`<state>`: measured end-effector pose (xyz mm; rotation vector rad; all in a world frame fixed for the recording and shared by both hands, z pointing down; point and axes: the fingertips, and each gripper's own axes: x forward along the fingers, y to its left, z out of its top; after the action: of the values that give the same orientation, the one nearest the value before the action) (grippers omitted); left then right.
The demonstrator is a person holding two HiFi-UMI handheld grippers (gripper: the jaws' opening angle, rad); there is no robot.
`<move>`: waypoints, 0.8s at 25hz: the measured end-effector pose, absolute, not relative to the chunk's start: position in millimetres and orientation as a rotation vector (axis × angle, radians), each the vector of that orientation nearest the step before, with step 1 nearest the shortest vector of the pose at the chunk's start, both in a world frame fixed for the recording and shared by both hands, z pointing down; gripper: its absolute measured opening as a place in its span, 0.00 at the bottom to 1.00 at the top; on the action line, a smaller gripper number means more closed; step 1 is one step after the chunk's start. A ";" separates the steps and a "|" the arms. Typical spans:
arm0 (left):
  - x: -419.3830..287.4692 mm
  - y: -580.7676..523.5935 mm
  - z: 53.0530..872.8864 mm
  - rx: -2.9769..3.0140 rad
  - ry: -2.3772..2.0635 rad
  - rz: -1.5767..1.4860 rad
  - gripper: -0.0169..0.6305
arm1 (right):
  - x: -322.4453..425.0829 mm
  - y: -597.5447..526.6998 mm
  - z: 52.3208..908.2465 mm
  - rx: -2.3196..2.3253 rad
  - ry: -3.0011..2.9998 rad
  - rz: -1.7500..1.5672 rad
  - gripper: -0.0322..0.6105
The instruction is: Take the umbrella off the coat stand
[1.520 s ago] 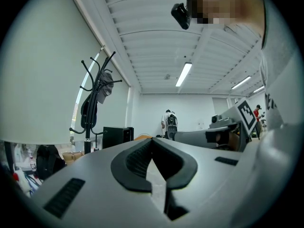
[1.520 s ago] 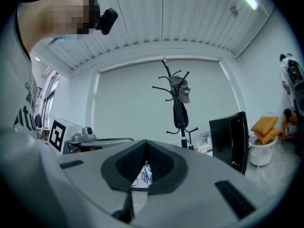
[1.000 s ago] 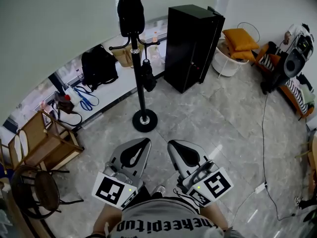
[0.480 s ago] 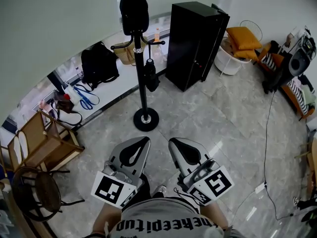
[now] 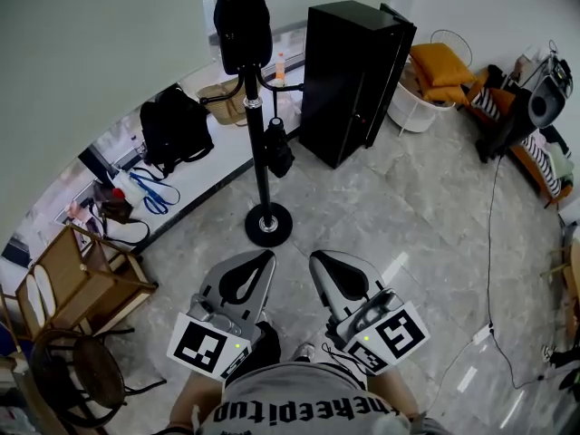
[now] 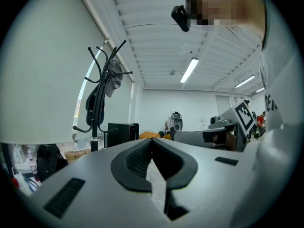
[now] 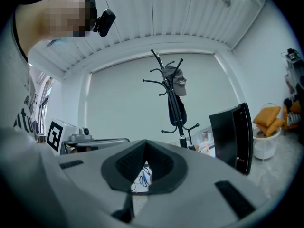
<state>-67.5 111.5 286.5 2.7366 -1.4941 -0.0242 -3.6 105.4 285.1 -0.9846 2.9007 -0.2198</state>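
Observation:
The black coat stand [image 5: 261, 166] rises from a round base [image 5: 268, 226] on the marble floor, straight ahead of me. A small folded black umbrella [image 5: 278, 149] hangs from a low hook on its right side. Higher up hang a dark bag [image 5: 243, 21] and a grey cap [image 7: 178, 82]. My left gripper [image 5: 265, 257] and right gripper [image 5: 316, 261] are side by side at waist height, short of the base, both shut and empty. The stand [image 6: 97, 110] is left of centre in the left gripper view, and the stand [image 7: 177, 109] is right of centre in the right gripper view.
A tall black cabinet [image 5: 353, 80] stands just right of the stand. A black backpack [image 5: 172, 123] lies by the wall. A wooden chair [image 5: 83, 275] and a round stool [image 5: 77, 379] are at the left. A white basket with orange cushions [image 5: 426, 93] and a floor cable [image 5: 494, 243] are at the right.
Both grippers have drifted a little toward the coat stand, whose base now lies slightly nearer their tips. The jaws have stayed shut.

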 end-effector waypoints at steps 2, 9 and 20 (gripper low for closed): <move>-74.5 103.0 286.9 2.743 -1.474 -0.029 0.05 | -10.2 97.9 285.9 -1.005 2.894 -0.220 0.07; -95.9 72.9 284.4 2.774 -1.411 -0.030 0.05 | -30.6 70.8 284.4 -1.073 2.864 -0.224 0.07; -125.6 25.7 286.1 2.836 -1.307 -0.024 0.05 | -60.2 29.7 287.4 -1.177 2.811 -0.211 0.07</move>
<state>-125.6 25.7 286.1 2.8363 -1.3069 -0.0244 -60.2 29.7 287.4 -1.1771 2.8107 -0.2111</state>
